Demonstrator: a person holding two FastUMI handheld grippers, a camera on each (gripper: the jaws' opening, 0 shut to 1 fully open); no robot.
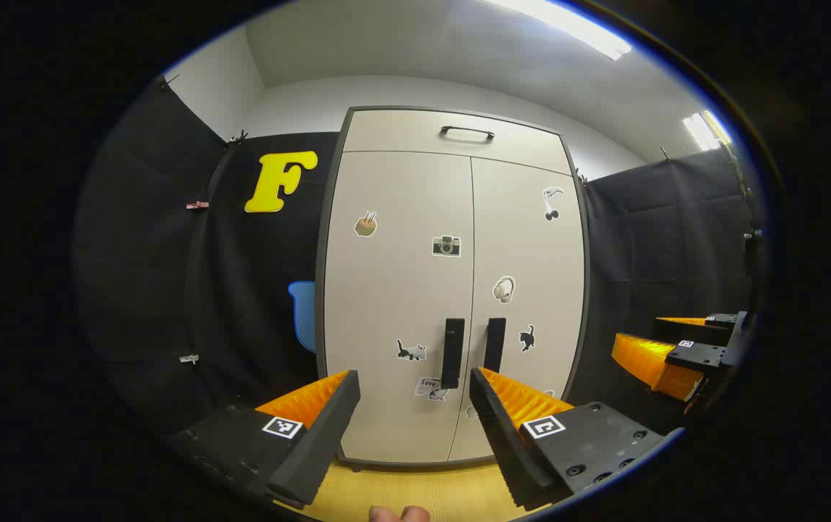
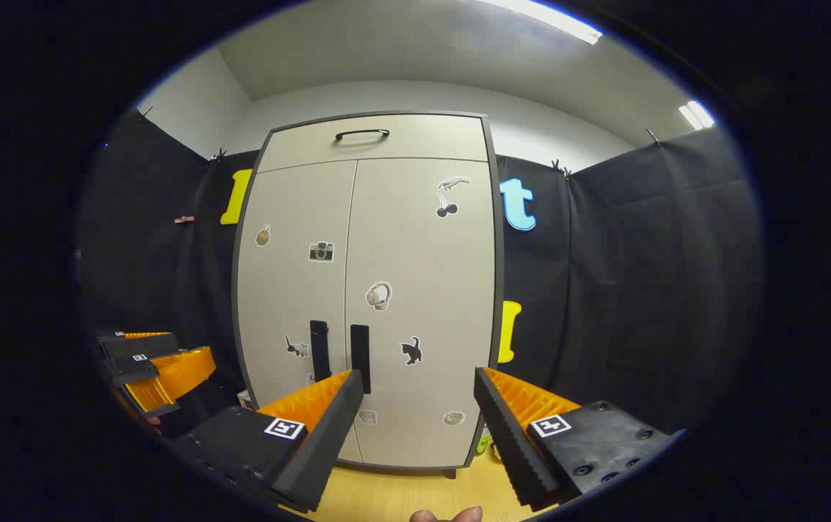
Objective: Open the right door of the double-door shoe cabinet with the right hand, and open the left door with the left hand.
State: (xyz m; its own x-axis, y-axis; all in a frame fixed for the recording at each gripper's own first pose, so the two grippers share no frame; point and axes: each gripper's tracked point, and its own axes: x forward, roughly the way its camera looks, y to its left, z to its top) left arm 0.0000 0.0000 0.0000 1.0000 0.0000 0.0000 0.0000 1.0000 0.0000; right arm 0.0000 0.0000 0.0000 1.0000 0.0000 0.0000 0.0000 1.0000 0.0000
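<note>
A pale shoe cabinet (image 1: 452,304) (image 2: 365,290) with two sticker-covered doors stands shut ahead. Two dark vertical handles sit side by side at the centre seam: the left door handle (image 1: 452,353) (image 2: 320,351) and the right door handle (image 1: 494,344) (image 2: 360,359). My left gripper (image 1: 414,377) is open, short of the doors, its fingertips framing the left handle. My right gripper (image 2: 419,377) is open too, aimed at the right door just right of its handle. Each gripper also appears at the edge of the other's view, open (image 1: 666,344) (image 2: 162,359).
A top drawer with a dark bar handle (image 1: 467,133) (image 2: 362,134) sits above the doors. Black cloth walls flank the cabinet on both sides. A light wooden floor (image 1: 415,489) lies below. Small objects (image 2: 486,444) sit by the cabinet's lower right corner.
</note>
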